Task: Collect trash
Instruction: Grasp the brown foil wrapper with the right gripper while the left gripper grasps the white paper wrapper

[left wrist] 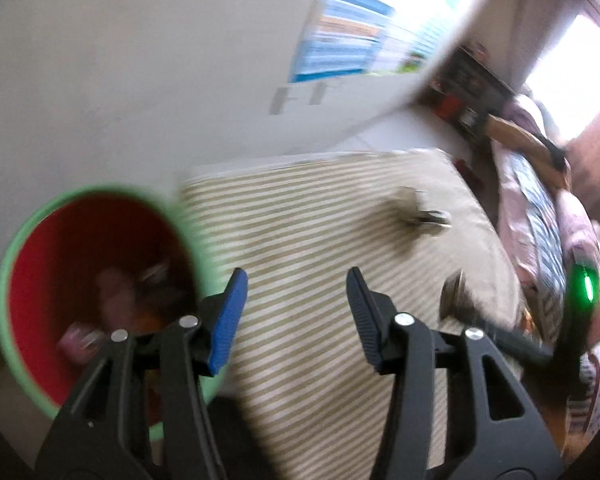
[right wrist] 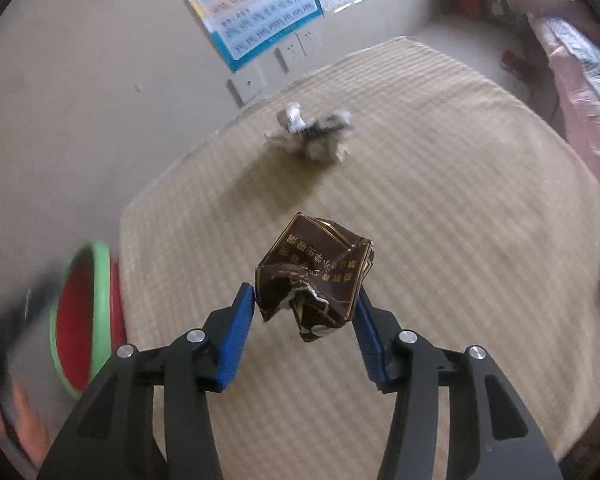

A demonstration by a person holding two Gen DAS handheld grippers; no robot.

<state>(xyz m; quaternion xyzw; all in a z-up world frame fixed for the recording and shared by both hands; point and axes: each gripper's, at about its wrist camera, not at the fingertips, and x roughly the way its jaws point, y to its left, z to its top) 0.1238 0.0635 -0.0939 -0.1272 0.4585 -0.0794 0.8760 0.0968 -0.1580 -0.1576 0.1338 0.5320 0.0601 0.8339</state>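
Left wrist view: your left gripper [left wrist: 296, 280] spread wide, nothing between fingers. Red bin with green rim [left wrist: 10, 256] at lower left of frame, some trash already inside. Striped mat [left wrist: 300, 208] fills centre; crumpled scrap [left wrist: 420, 212] at centre right, blurred.

Right wrist view: your right gripper [right wrist: 306, 300] pinching crushed brown carton [right wrist: 316, 272], lifted over mat. Step, I judge: carry to bin. Next move: swing toward lower left, stop over bin [right wrist: 100, 300] mouth, then release. Mat gives free room; wall [right wrist: 80, 100] close behind bin.
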